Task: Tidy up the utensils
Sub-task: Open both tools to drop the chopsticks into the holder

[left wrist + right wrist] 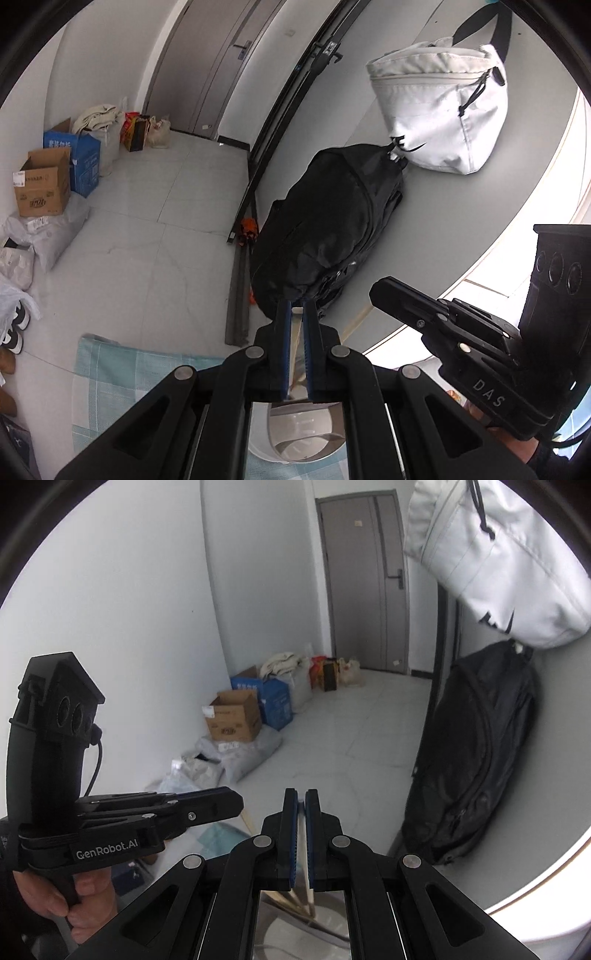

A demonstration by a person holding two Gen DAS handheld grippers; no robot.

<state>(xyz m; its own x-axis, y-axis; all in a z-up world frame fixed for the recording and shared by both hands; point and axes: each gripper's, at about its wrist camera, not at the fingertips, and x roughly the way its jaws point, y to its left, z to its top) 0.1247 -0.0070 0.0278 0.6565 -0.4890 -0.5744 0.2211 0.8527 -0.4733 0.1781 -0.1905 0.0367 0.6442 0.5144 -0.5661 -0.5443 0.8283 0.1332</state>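
Left wrist view — left tool (299, 314) pinches a wooden chopstick (295, 343) lengthwise above the white holder (295, 439); right tool (301, 805) likewise grips one.

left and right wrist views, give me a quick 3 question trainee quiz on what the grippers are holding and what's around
1. True or false: the left gripper has its fingers closed on a thin wooden chopstick.
2. Multiple choice: what hangs directly above the black backpack? A) a red jacket B) a white bag C) an umbrella
3. Fill in: in the right wrist view, the right gripper grips a pale ____ between its blue pads.

Key: 1 true; 2 B; 3 chopstick (it looks like one, though only a thin pale strip shows).
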